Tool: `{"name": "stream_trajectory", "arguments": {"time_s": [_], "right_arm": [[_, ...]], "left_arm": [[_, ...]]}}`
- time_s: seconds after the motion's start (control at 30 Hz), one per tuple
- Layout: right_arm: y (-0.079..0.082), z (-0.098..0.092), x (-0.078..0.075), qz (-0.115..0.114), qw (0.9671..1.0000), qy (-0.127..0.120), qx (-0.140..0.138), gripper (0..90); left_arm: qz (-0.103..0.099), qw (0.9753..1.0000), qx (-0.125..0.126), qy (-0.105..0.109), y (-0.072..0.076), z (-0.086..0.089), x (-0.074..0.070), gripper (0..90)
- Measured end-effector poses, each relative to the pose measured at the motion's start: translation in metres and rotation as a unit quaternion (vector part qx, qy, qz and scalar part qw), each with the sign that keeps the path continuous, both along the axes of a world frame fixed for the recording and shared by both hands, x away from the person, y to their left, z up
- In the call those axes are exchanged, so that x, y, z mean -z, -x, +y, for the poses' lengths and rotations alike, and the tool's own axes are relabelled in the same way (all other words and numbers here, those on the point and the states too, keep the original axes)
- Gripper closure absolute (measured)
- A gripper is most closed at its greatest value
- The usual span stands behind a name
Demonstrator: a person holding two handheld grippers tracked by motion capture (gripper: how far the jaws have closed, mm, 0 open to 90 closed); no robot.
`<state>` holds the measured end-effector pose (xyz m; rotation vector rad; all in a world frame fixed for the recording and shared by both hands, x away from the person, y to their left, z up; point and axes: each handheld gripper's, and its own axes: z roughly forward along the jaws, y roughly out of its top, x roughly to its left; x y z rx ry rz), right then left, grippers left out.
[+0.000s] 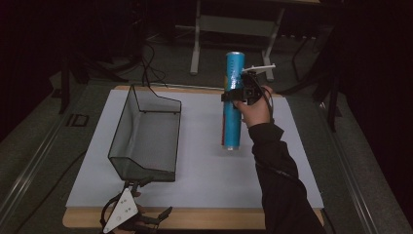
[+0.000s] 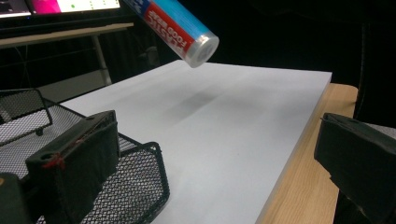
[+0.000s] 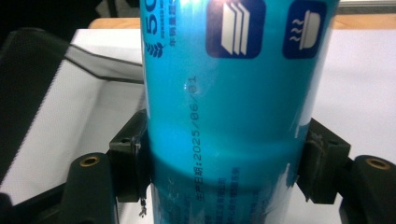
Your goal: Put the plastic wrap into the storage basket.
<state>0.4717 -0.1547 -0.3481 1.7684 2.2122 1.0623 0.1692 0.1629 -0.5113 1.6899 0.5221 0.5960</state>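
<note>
A long blue tube of plastic food wrap is held above the white board. My right gripper is shut on its middle, and in the right gripper view both black pads press against the tube. The left gripper view shows the tube's capped end floating over the board, casting a shadow. A black wire-mesh basket stands on the left of the board. My left gripper rests at the front edge just below the basket, jaws wide open with nothing between them; the basket's corner lies by the left jaw.
The white board lies on a wooden table. Beyond the table are a pale metal stand and cables on the dark floor. Lit monitors sit at the top of the left gripper view.
</note>
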Motion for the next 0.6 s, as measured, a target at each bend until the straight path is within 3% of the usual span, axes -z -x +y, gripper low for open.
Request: {"name": "stream_trajectory", "arguments": {"time_s": [0.6], "right_arm": [[0.006, 0.066, -0.019, -0.027, 0.9978, -0.046, -0.039, 31.9]], "left_arm": [[-0.004, 1.0000, 0.001, 0.002, 0.002, 0.001, -0.001, 0.8]]}}
